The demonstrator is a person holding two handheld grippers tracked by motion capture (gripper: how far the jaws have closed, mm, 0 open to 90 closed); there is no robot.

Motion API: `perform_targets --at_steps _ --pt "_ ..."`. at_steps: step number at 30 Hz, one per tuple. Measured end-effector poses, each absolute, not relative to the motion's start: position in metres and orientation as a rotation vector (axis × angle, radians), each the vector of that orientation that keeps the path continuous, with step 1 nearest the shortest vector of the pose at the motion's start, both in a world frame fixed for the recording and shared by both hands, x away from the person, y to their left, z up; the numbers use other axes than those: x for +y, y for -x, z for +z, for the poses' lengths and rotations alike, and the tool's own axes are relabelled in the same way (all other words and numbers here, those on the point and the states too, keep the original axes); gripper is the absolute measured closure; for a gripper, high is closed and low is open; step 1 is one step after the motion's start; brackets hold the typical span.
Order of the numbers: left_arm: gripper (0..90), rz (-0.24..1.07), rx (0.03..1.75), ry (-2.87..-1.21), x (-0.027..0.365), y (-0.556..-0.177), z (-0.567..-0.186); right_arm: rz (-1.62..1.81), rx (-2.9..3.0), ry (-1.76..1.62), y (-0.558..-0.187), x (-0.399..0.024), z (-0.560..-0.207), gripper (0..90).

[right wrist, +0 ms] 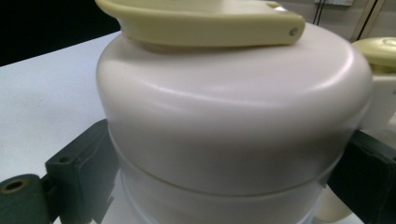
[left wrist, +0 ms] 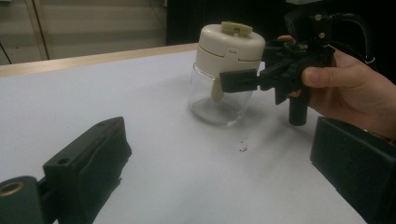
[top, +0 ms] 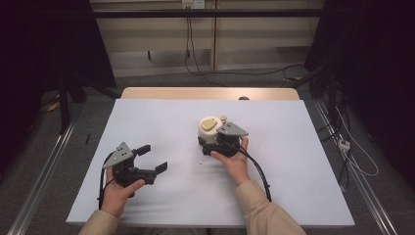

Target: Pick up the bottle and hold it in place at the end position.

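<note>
Two tongs | right tongs (top: 211, 142) clamp jar (top: 209, 128) | left tongs (top: 152, 158) wide, empty

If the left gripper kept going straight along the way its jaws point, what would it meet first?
Most likely the jar with the cream lid, which stands ahead of the open left gripper, with bare table between. The right gripper already grips the jar; depth is hard to judge.

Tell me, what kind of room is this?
Probably a lab or test room: a plain white table stands among dark curtains, loose cables cross the floor, and metal rails run beside it.
</note>
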State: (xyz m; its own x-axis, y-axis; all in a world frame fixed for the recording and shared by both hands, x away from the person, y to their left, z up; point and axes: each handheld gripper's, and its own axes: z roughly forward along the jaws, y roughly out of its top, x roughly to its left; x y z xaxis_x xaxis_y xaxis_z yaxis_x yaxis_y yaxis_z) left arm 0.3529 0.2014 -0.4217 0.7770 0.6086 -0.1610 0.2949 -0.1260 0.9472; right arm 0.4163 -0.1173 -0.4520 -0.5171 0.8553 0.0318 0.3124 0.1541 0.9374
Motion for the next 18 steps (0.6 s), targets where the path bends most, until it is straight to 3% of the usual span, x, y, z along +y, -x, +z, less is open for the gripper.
perform_targets --at_steps 18 --pt "5.3 0.296 0.699 -1.734 0.19 -0.361 -0.412 1.37 1.919 -1.104 -0.417 -0.118 -0.453 4.6"
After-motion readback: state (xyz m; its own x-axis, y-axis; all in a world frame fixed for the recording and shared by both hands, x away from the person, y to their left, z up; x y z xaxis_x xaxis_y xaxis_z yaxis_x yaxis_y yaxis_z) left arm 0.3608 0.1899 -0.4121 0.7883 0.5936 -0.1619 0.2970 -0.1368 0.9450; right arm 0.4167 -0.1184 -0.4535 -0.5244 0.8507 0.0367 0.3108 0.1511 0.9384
